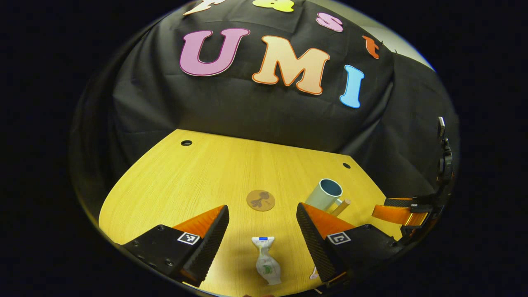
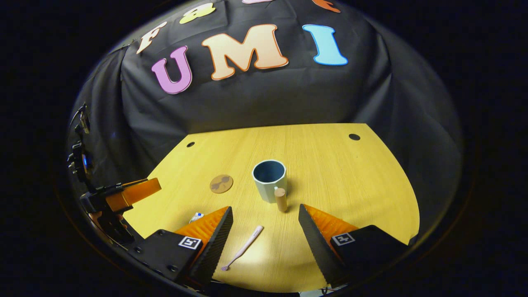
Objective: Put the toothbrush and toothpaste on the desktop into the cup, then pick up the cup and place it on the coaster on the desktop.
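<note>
Now | both tongs open | toothpaste [image 1: 266,260] betw L tongs [image 1: 262,229] | toothbrush [image 2: 243,248] betw R tongs [image 2: 266,229]

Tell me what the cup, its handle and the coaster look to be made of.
Cup: probably ceramic or hard plastic, pale outside and blue-grey inside, with a smooth matte surface and faceted walls. Its handle: a light brown peg, likely wood or bamboo, judging by colour only. Coaster: a thin brown disc with a dark motif, perhaps cork or wood.
</note>
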Available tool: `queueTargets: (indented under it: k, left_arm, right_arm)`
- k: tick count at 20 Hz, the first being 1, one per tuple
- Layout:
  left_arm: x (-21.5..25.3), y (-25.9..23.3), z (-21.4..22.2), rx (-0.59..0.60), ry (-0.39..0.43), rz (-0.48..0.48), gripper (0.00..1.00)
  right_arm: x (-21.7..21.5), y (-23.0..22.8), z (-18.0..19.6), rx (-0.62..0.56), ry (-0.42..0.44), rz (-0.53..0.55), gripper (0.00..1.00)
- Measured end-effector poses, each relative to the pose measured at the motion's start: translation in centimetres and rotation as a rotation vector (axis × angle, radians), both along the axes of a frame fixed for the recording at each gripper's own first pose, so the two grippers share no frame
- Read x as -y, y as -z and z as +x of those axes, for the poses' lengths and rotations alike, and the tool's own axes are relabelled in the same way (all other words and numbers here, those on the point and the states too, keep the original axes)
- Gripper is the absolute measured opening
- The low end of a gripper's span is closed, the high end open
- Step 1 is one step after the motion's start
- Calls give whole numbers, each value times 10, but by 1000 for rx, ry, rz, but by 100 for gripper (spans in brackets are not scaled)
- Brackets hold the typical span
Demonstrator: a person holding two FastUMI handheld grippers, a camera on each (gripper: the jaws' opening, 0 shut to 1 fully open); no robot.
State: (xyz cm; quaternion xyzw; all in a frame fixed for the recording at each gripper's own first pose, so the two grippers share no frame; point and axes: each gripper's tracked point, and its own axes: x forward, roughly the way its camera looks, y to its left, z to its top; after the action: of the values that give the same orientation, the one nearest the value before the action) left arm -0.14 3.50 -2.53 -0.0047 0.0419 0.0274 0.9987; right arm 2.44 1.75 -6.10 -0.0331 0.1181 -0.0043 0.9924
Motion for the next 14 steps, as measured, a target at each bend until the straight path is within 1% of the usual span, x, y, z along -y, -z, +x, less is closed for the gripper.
queueTargets:
  k: [1, 2, 3, 4, 5, 6, 7, 8, 9, 10, 11, 14]
  left_arm:
    - [-3, 2, -1, -6, -6, -3, 95]
    - [-7, 4, -1, -13, -13, -3, 95]
    - [-11, 6, -1, -19, -22, 0, 96]
    - [-16, 8, -2, -28, -29, 3, 96]
    - [-19, 10, -3, -37, -34, 3, 95]
    - [-22, 13, -4, -47, -37, 3, 96]
    - [-25, 16, -4, -59, -40, 4, 96]
    - [-28, 19, -4, -70, -43, 6, 96]
    - [-31, 22, -3, -83, -43, 8, 95]
    - [-34, 24, -3, -95, -43, 11, 96]
    - [-36, 26, -2, -107, -39, 11, 95]
    - [-37, 35, 2, -142, -14, 1, 95]
  right_arm:
    - [-2, 6, 4, -25, 1, -5, 98]
    - [-4, 12, 7, -50, 3, -8, 94]
    - [-7, 18, 13, -77, 6, -9, 94]
    - [-7, 26, 18, -107, 13, -7, 99]
    - [-9, 31, 21, -133, 19, -1, 98]
    - [-11, 39, 24, -162, 28, 12, 94]
    - [-13, 47, 28, -191, 36, 31, 99]
    - [-14, 54, 32, -217, 49, 48, 94]
    - [-13, 61, 36, -243, 68, 58, 99]
    - [-13, 68, 38, -266, 85, 64, 94]
    - [-13, 74, 41, -287, 103, 68, 98]
    - [-15, 97, 45, -361, 150, 72, 98]
